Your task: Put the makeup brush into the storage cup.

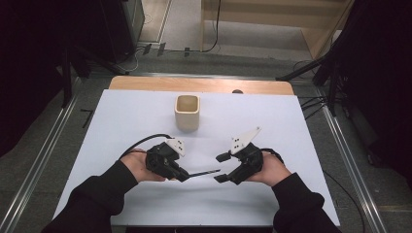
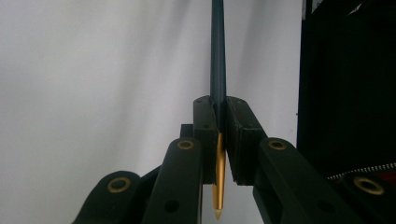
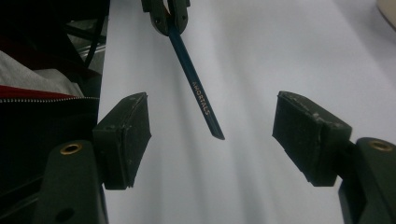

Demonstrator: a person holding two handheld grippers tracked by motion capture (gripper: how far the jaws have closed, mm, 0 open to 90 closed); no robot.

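Observation:
A dark blue pencil (image 1: 204, 172) with gold lettering lies level above the white table, and my left gripper (image 1: 183, 175) is shut on it near one end. In the left gripper view the pads clamp the pencil (image 2: 218, 70), and its gold pointed end sticks out behind them. My right gripper (image 1: 221, 168) faces it from the right with its jaws open. In the right gripper view the pencil's (image 3: 196, 88) free end reaches in between the two pads of my right gripper (image 3: 215, 123) without touching either. The left gripper (image 3: 166, 14) holds it at the top of that view.
A beige square cup (image 1: 187, 111) stands upright at the middle back of the white sheet (image 1: 291, 136). Wooden table edge (image 1: 145, 83) runs behind it. Metal rails flank the table on both sides. The person's dark sleeves come in from the bottom.

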